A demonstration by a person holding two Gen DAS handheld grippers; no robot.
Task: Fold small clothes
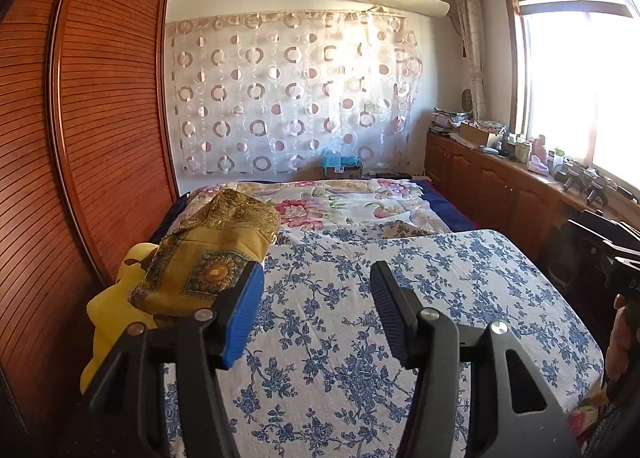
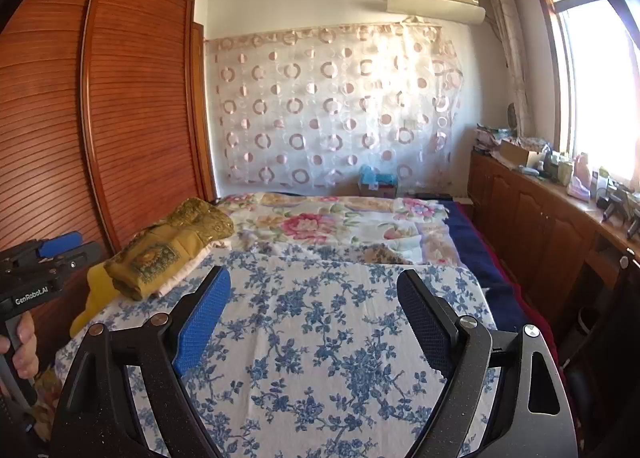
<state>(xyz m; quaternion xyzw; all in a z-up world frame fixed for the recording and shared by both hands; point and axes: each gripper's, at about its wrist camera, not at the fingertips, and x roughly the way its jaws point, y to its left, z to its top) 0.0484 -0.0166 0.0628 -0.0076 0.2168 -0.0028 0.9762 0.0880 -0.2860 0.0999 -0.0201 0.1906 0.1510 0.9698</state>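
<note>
Left hand-held gripper [image 1: 316, 310], right hand-held gripper [image 2: 314, 318]: both spread wide, empty, above blue floral bed cover [image 2: 320, 338]. Mustard patterned garments [image 2: 168, 254]: piled at bed's left edge by wardrobe [image 1: 100, 98]. Stage ambiguous: pile awaiting folding, or folded stack.

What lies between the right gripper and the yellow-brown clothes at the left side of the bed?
Only bare blue-flowered sheet lies between the open right gripper and the yellow-brown clothes. The right wrist view shows this stretch best.
</note>
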